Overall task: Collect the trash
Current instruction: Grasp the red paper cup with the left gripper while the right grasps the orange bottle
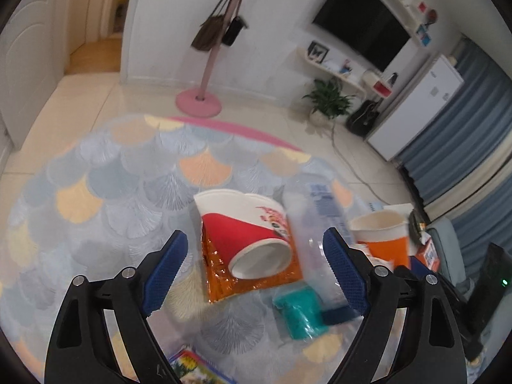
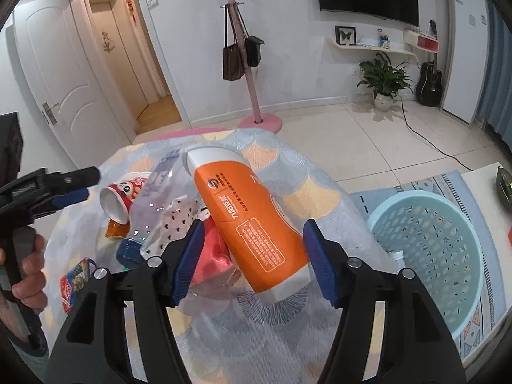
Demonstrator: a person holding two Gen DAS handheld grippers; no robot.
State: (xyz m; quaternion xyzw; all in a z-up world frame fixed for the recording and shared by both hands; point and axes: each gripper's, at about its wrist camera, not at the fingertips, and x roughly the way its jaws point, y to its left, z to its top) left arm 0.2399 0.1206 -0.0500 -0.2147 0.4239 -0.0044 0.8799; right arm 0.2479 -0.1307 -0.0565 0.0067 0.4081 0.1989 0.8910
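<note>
Both grippers spread wide, nothing clamped in either.

Left gripper [image 1: 254,262] hovering over a table with a scale-pattern cloth [image 1: 105,192], blue pads either side of a red paper cup [image 1: 246,227] lying on its side, base toward the camera, no contact visible. Cup resting on an orange foil wrapper [image 1: 256,280]. Just right of that, a clear plastic bottle [image 1: 312,224] (a bit blurred here), and a teal packet [image 1: 299,310] beside its near end. Further right, an orange-and-white cup [image 1: 382,236], close behind the right pad.

Right gripper [image 2: 254,262] also gaping, framing that same orange-and-white cup [image 2: 252,224], which looks tilted, rim away from the camera. Hard to tell whether the pads touch it; looks like clear gaps on both sides. Pink packet [image 2: 212,259] tucked under it on the left, plus a white polka-dot wrapper [image 2: 172,224] and the bottle's blue cap [image 2: 129,251] nearby. Red cup [image 2: 123,200] off to the left, next to the left gripper [image 2: 72,188] and the hand [image 2: 27,275] gripping its handle.

Light-blue perforated basket [image 2: 428,243] sitting lower down, off the table's right edge, with something white barely visible inside.
</note>
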